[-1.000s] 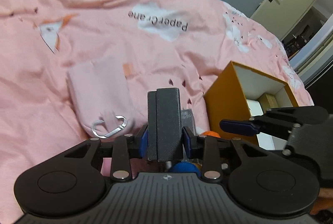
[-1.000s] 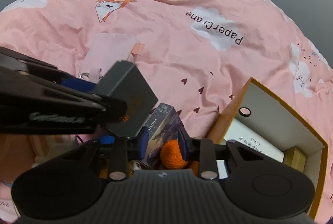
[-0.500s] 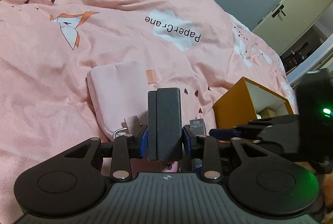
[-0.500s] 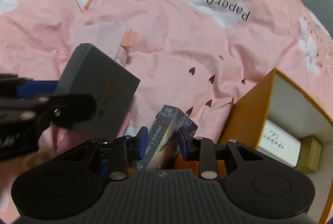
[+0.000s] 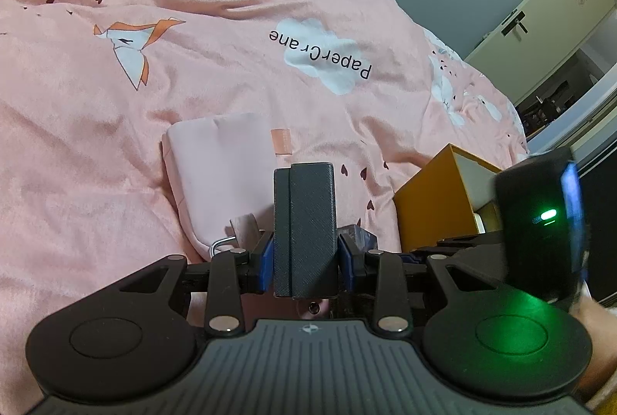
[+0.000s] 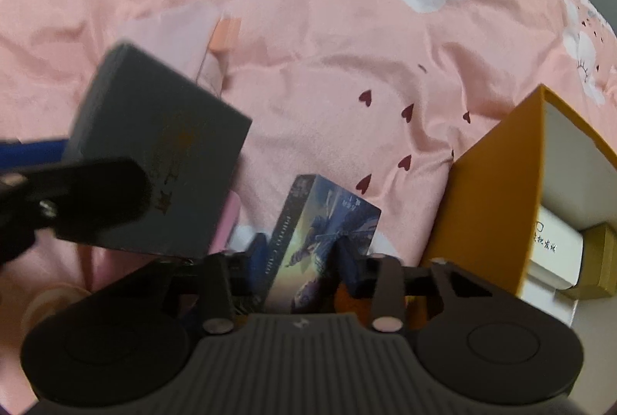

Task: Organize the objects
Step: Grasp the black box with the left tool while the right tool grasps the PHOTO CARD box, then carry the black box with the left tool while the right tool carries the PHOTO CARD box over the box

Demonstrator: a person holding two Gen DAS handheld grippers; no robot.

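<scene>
Left wrist view: the dark grey box (image 5: 303, 230) is clamped upright by the left gripper (image 5: 304, 262), over the pink bedspread (image 5: 115, 164); slipping is the risk.

Right wrist view: the right gripper (image 6: 302, 255) is closing on the illustrated card box (image 6: 320, 241), beside the orange box (image 6: 497, 191); an off-centre squeeze could tip it.

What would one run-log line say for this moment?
left hand-held gripper: shut on dark grey box | right hand-held gripper: closing around printed card box | orange box: open, right side
</scene>
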